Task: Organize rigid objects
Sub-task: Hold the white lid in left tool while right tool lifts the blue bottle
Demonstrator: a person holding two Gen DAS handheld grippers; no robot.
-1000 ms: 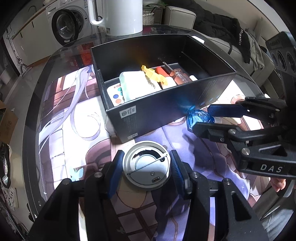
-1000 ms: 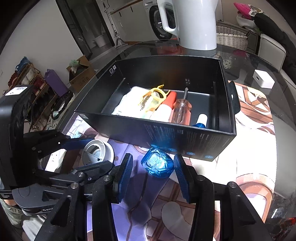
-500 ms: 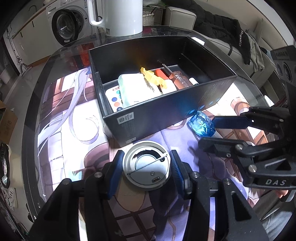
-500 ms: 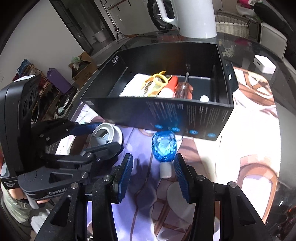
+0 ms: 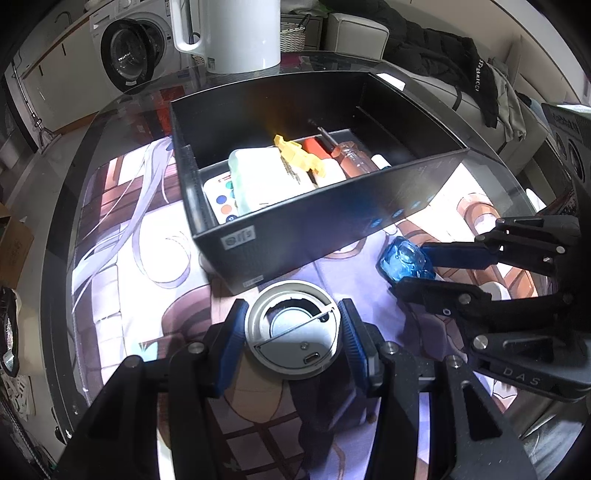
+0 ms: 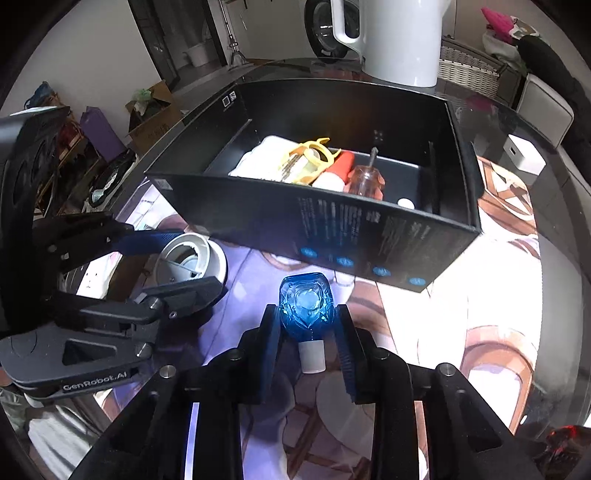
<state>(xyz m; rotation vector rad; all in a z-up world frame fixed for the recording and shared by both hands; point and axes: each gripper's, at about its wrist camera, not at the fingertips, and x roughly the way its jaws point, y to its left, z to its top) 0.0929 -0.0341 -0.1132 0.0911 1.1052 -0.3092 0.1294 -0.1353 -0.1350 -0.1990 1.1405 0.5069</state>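
Printed mat (image 5: pixel 122 229) covers round glass table (image 5: pixel 122 107).

Ahead of both tongs, the near wall of the black box (image 5: pixel 325 229) hides the lower parts of what lies inside: the white case (image 5: pixel 266 177), the colour-dotted card (image 5: pixel 221 201) beneath it, the clear-handled screwdriver (image 6: pixel 365 177) and a small white cap (image 6: pixel 405 203) show only in part. The print on that wall is too small to read. Between the left tongs (image 5: pixel 293 332), the round grey device (image 5: pixel 293 332) has its sides covered by the blue pads. In the right wrist view the right tongs (image 6: pixel 306 325) cover the flanks of the blue faceted bottle (image 6: pixel 306 304). The white kettle (image 5: pixel 229 33) beyond the box is cut off by the top edge.
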